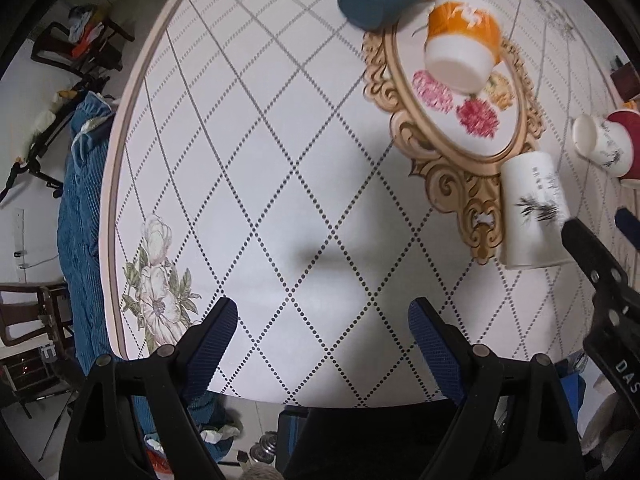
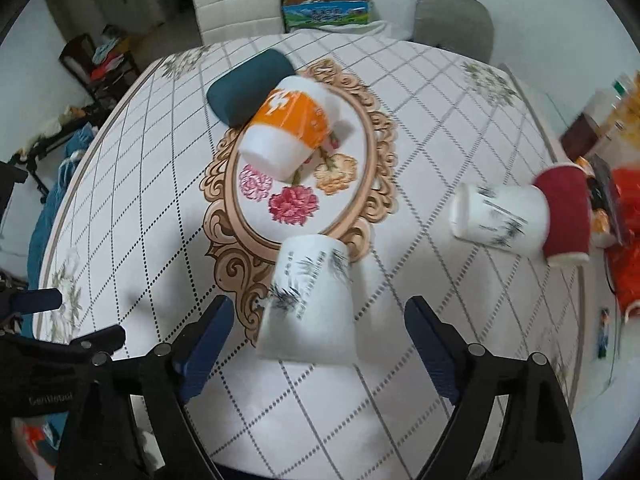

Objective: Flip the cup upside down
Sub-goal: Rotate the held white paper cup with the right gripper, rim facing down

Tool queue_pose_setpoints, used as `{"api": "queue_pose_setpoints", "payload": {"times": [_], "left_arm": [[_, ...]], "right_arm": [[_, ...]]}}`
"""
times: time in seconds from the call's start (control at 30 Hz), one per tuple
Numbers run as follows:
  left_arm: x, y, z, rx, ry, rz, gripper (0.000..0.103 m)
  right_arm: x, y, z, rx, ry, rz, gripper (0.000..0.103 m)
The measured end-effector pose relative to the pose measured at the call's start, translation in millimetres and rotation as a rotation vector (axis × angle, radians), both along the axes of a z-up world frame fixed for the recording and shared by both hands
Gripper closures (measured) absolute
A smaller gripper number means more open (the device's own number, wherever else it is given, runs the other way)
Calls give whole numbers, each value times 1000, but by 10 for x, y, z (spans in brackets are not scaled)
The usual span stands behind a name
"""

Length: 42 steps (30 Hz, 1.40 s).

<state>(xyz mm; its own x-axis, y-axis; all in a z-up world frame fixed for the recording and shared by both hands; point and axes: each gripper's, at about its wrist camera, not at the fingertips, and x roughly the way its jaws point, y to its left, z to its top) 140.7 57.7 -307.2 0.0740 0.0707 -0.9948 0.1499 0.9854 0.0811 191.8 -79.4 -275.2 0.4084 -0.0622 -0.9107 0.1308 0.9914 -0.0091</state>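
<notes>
Standing mouth-down on the surface (image 2: 400,400), at the near tip of the printed medallion (image 2: 296,160), the white cup (image 2: 310,304) sits between the spread, empty fingers of the right hand-held gripper (image 2: 318,322). Blur hides whether either pad touches it. A careless retreat could clip and topple it. The left hand-held gripper (image 1: 324,322) hangs released nearby.

Both the left gripper (image 1: 323,322) and right gripper (image 2: 319,320) have black plastic arms, silver pivot screws and ribbed dark-blue finger pads (image 1: 212,346)
</notes>
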Motion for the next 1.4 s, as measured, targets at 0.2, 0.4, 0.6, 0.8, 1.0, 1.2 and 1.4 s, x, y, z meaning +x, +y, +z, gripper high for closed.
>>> {"api": "queue_pose_setpoints", "payload": {"times": [0.2, 0.4, 0.6, 0.8, 1.0, 1.2, 1.4], "left_arm": [[-68, -69, 388, -40, -81, -9, 3], [-168, -147, 584, -77, -118, -13, 3], [-246, -247, 528, -37, -131, -22, 3], [-165, -190, 130, 20, -65, 1, 3], [-46, -95, -176, 51, -16, 7, 3], [83, 16, -275, 36, 10, 17, 3], [202, 92, -327, 18, 28, 27, 3]], "right_arm": [[-335, -191, 284, 8, -13, -89, 8], [-576, -364, 465, 50, -17, -123, 8], [-425, -530, 329, 198, 81, -160, 8], [238, -488, -118, 258, 243, -139, 26], [785, -336, -593, 230, 437, -75, 33], [944, -210, -684, 186, 439, -31, 41], [777, -125, -316, 104, 182, -32, 41]]}}
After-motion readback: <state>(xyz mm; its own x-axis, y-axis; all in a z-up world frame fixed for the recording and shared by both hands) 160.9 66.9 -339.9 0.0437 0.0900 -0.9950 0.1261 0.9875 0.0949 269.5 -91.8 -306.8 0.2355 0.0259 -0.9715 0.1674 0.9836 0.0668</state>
